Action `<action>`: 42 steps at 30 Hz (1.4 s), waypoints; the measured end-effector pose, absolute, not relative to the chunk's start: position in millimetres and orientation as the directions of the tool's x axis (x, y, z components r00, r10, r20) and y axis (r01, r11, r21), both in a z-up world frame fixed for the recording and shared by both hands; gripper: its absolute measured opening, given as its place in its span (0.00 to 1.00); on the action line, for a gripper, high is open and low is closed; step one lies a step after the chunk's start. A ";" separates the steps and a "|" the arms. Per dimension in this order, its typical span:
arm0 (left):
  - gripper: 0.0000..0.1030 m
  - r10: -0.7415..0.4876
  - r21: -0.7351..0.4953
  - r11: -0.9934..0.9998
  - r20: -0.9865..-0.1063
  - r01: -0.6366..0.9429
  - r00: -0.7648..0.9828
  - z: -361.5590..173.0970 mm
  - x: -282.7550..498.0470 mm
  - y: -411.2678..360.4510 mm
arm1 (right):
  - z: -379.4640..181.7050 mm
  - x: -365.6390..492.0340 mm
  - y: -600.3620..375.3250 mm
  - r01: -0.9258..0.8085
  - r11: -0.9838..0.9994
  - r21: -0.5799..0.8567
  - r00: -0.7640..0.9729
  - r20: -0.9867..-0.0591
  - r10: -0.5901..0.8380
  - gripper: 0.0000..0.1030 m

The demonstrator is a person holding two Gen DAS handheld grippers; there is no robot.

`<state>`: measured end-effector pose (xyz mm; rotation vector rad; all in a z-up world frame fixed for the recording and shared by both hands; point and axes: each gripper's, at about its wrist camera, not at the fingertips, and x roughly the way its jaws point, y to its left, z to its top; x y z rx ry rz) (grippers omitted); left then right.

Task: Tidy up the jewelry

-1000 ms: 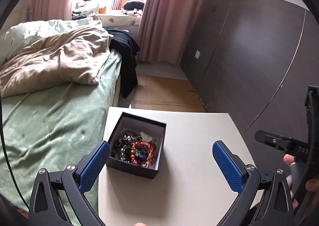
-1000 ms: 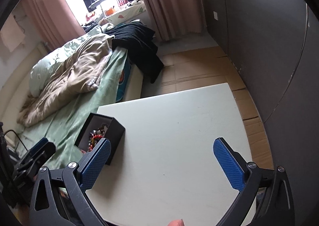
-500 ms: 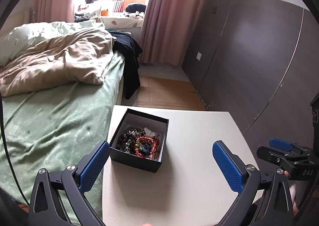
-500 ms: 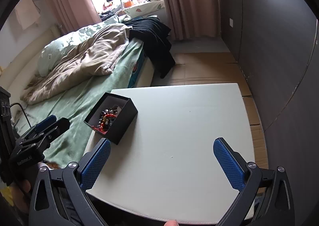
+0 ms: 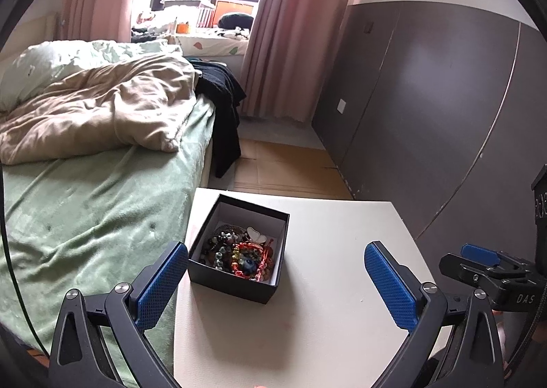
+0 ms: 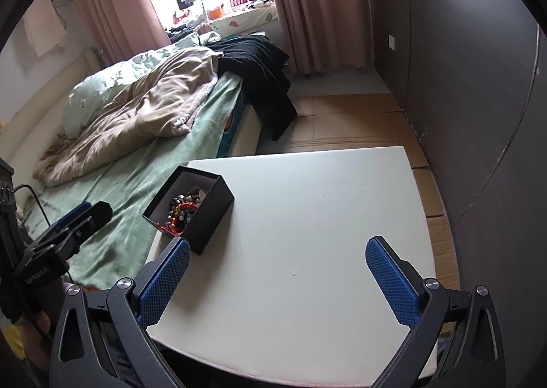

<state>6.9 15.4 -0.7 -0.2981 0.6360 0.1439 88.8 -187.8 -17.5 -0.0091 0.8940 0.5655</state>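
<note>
Both claws gape wide and hold nothing — the left gripper [image 5: 276, 280] hangs just short of the black box [image 5: 239, 280], the right gripper [image 6: 277, 278] over bare table [image 6: 318, 227]. Over the last second both drew back and rose (the box looks farther off). The jewelry [image 5: 239, 256] lies heaped in the box — sorted or not, unclear.

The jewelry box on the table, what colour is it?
Black outside, white inside; the jewelry box shows best in the left wrist view.
</note>
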 end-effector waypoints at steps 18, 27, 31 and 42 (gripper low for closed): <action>1.00 0.057 -0.203 0.957 -0.575 -0.209 0.817 6.7 0.6 8.2 | -13.3 87.5 -196.3 -0.451 0.866 0.217 0.517 -0.727 0.452 1.00; 1.00 0.048 -0.204 0.959 -0.568 -0.198 0.821 7.0 0.0 6.6 | -13.6 86.9 -195.8 -0.449 0.866 0.218 0.516 -0.728 0.451 1.00; 1.00 0.043 -0.207 0.959 -0.566 -0.192 0.823 7.4 -0.6 5.8 | -13.9 87.1 -195.5 -0.449 0.866 0.221 0.514 -0.729 0.452 1.00; 1.00 0.050 -0.210 0.959 -0.531 -0.189 0.846 14.1 -4.7 0.8 | -12.8 88.8 -196.4 -0.446 0.869 0.215 0.513 -0.734 0.446 1.00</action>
